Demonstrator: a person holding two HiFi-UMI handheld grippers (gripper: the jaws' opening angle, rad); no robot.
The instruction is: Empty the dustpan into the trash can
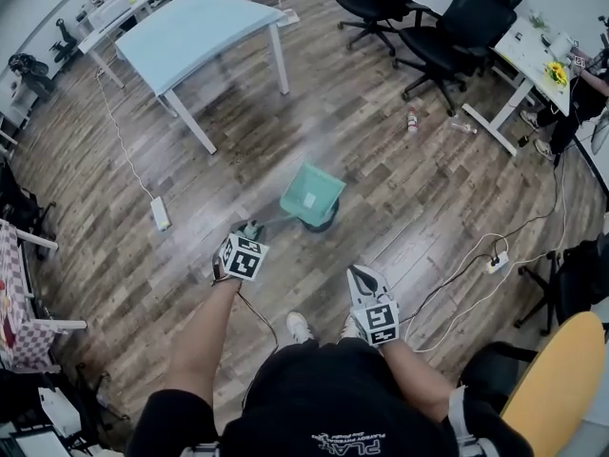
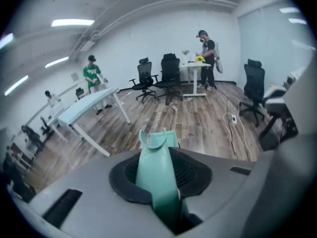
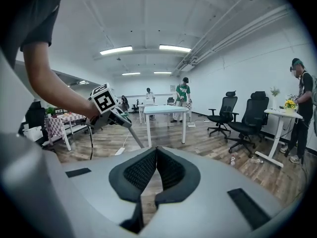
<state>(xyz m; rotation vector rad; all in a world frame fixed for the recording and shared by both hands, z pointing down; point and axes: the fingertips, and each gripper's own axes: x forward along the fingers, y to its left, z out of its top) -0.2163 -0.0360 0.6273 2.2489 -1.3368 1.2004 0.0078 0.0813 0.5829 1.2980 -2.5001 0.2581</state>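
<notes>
A teal dustpan (image 1: 311, 195) hangs tipped over a dark round trash can (image 1: 324, 223) on the wood floor, and it hides most of the can's opening. Its long thin handle (image 1: 271, 221) runs back to my left gripper (image 1: 252, 232), which is shut on it. In the left gripper view the teal handle (image 2: 157, 177) sits clamped between the dark pads, with the pan (image 2: 159, 139) at its far end. My right gripper (image 1: 358, 273) is held lower right of the can, apart from it. Its jaws (image 3: 156, 151) meet at the tips with nothing between them. The left gripper (image 3: 110, 112) also shows in the right gripper view.
A light-blue table (image 1: 195, 29) stands at the upper left, black office chairs (image 1: 457, 36) and a white desk (image 1: 533, 60) at the upper right. On the floor lie a power strip (image 1: 160, 214), cables (image 1: 476, 265) and a bottle (image 1: 411, 119). A yellow chair (image 1: 554, 379) is at my right.
</notes>
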